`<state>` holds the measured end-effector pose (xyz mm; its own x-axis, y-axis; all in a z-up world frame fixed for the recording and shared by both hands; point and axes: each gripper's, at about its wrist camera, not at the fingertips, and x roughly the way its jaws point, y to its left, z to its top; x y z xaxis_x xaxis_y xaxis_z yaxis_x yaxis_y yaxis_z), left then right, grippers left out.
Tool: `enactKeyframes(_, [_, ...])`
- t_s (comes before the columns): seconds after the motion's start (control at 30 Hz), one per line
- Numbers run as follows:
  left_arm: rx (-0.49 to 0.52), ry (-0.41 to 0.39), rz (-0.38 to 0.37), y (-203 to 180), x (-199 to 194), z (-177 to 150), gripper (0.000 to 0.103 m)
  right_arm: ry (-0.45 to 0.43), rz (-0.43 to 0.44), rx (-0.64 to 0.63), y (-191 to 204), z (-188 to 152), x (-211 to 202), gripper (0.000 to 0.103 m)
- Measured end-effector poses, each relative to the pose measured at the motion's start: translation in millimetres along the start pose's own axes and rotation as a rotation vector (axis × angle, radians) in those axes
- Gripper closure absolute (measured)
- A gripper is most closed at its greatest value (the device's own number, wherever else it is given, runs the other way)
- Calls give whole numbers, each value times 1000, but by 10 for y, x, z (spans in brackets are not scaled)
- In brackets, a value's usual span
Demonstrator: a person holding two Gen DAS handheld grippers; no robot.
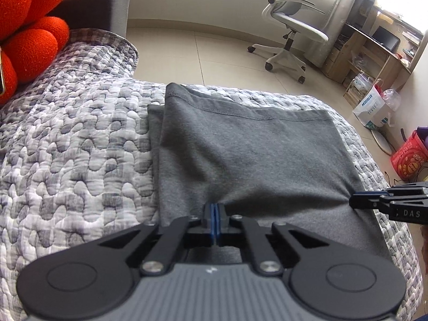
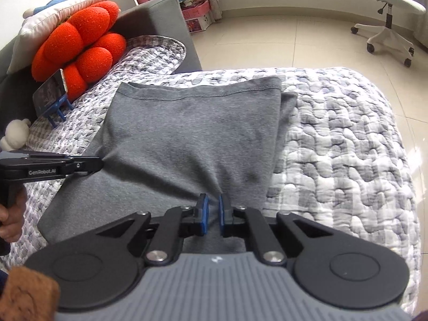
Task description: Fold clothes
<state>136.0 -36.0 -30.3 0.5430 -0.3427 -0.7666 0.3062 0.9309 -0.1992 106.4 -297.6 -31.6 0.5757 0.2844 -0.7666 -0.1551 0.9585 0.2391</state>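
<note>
A grey garment (image 1: 240, 155) (image 2: 187, 133) lies folded on the quilted cover (image 1: 67, 147) (image 2: 334, 147), its stitched hem at the far edge. My left gripper (image 1: 214, 210) is shut on the garment's near edge, blue pads pressed together on the cloth. In the right wrist view the left gripper (image 2: 100, 164) pinches the cloth's left corner. My right gripper (image 2: 212, 208) holds a bunched fold of the same near edge between its blue pads (image 2: 203, 210), and wrinkles run toward it. In the left wrist view the right gripper (image 1: 354, 200) enters from the right at the garment's corner.
An orange flower cushion (image 1: 26, 40) (image 2: 83, 42) leans at the sofa's back left. A phone on a blue stand (image 2: 52, 91) and a white plush (image 2: 14, 133) sit nearby. On the tiled floor beyond stand an office chair (image 1: 289, 26) and bags (image 1: 406, 157).
</note>
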Motion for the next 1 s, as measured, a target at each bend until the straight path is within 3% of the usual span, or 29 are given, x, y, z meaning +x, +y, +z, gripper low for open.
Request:
enactKeyframes(0.7, [-12,21,78,170,-96,39,99,16,-49,-48,5,12,-12,92])
enactKeyframes(0.83, [-53,14,73,256,-136,60,99,19,-61,-54,27,12,-7,91])
enactKeyframes(1.0, [-28,-18,75,184,-218,60,98,17,-83,-63,66,26,-2,89])
